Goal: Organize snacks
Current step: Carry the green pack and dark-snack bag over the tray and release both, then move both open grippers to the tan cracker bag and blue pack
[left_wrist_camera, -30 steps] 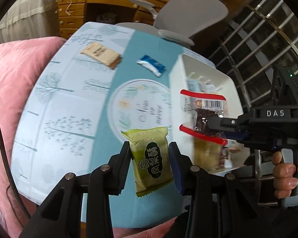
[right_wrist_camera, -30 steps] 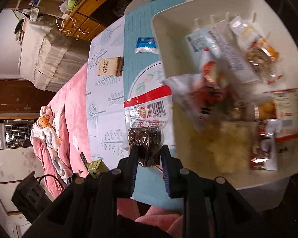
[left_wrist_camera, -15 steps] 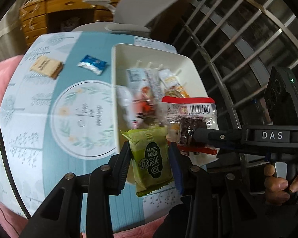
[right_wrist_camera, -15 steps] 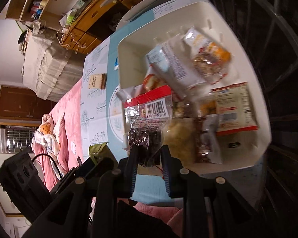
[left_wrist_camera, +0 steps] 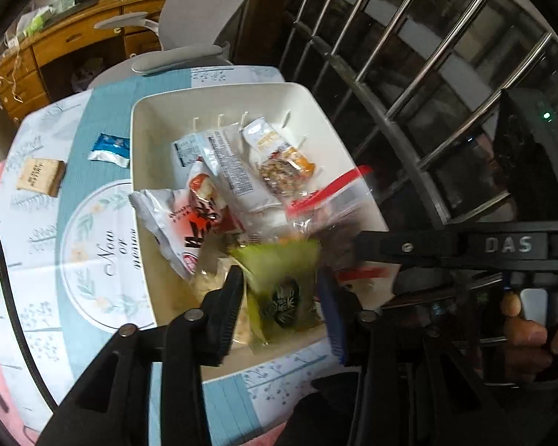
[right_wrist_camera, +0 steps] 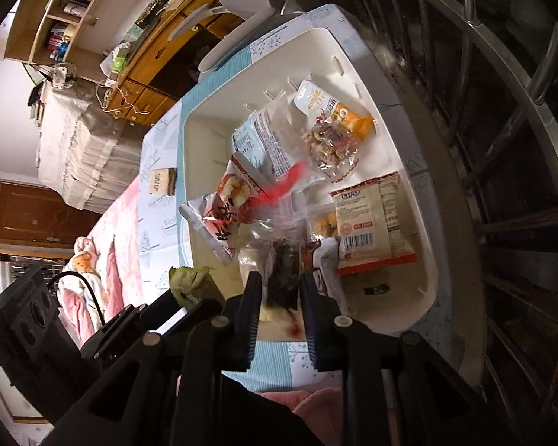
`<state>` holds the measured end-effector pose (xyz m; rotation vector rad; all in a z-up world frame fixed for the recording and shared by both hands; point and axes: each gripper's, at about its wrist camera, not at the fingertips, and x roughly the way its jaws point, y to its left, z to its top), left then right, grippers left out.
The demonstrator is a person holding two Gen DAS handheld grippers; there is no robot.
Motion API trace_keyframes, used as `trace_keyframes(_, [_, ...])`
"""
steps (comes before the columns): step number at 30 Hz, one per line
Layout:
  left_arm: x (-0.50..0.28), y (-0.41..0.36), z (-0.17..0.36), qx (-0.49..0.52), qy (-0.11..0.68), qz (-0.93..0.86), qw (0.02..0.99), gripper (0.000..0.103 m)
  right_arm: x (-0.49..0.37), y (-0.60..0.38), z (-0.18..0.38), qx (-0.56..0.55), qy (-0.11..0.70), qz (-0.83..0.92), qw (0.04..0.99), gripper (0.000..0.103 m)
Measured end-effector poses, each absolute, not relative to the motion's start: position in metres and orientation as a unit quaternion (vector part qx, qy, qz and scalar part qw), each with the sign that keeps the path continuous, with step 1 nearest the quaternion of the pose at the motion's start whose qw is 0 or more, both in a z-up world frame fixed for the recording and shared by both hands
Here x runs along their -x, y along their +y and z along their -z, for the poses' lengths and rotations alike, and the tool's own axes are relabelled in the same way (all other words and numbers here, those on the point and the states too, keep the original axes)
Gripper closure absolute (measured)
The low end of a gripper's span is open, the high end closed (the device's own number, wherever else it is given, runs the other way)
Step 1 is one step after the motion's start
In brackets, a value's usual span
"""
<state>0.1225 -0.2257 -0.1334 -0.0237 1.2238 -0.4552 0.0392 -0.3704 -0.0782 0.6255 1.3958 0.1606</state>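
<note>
A white bin [left_wrist_camera: 219, 98] [right_wrist_camera: 424, 200] holds several snack packets. My left gripper [left_wrist_camera: 281, 299] hangs over its near end with jaws spread; the green pastry packet [left_wrist_camera: 279, 282] is blurred between them and no longer pinched. My right gripper [right_wrist_camera: 279, 297] is also over the bin, jaws parted, and the clear red-edged packet of dark sweets [right_wrist_camera: 282, 223] [left_wrist_camera: 327, 200] is blurred, dropping from it. The green packet's tip shows in the right wrist view [right_wrist_camera: 188, 278].
A brown biscuit packet [left_wrist_camera: 41, 176] [right_wrist_camera: 162, 182] and a blue-white packet [left_wrist_camera: 109, 148] lie on the blue tablecloth [left_wrist_camera: 93, 230] left of the bin. A grey chair [left_wrist_camera: 189, 59] and wooden desk stand beyond. Metal window bars [left_wrist_camera: 427, 74] run on the right.
Both grippers moved right from over the tablecloth to over the bin. Both have just opened and their packets are falling, blurred.
</note>
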Motion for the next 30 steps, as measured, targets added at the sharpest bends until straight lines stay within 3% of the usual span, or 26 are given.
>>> trace_keyframes(6, [-0.126, -0.213, 0.134, 0.018, 0.572, 0.192, 0.797, 0.033, -0.044, -0.374, 0.086, -0.276, 0.642, -0.070, 0.711, 0.082])
trace_keyframes(18, [-0.124, -0.154, 0.148, 0.037, 0.603, 0.136, 0.785, 0.026, -0.038, -0.326, 0.086, -0.209, 0.653, -0.095, 0.721, 0.078])
trace_keyframes(21, [-0.125, -0.133, 0.148, 0.044, 0.609, 0.120, 0.783, 0.024, -0.037, -0.306, 0.084, -0.184, 0.653, -0.099, 0.728, 0.069])
trace_keyframes(30, [-0.134, -0.057, 0.130, 0.049, 0.625, 0.097, 0.773, 0.021, -0.041, -0.243, 0.075, -0.139, 0.646, -0.083, 0.746, 0.057])
